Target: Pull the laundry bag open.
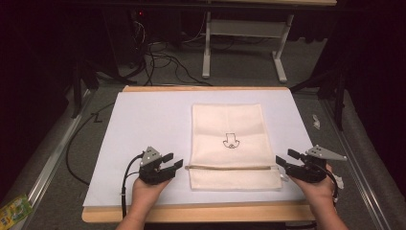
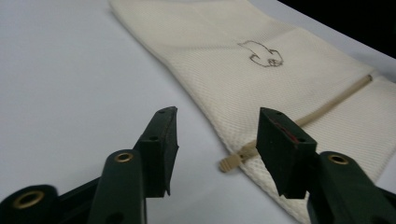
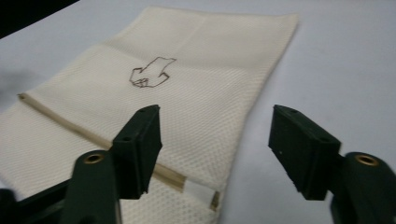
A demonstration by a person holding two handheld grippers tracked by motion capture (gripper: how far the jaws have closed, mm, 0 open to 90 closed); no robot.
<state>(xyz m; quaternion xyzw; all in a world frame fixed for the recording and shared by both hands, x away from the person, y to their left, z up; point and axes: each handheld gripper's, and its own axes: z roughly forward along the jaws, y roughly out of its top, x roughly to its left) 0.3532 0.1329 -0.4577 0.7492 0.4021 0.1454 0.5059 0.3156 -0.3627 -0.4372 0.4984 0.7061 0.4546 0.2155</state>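
Holding 2 grippers at the table's [image 1: 119, 143] near edge, you are flanking the cream mesh bag [image 1: 229, 129], which is lying flat near the middle. Your left gripper [image 1: 173, 161] is sitting just off the bag's left edge, jaws parted and gripping nothing, with the zipper pull [image 2: 231, 161] lying between them. Your right gripper [image 1: 286, 157] is gaping at the zipper's [image 1: 230, 167] opposite end, likewise holding nothing. No readable writing is showing, just a small outline drawing [image 1: 231, 141] on the bag.
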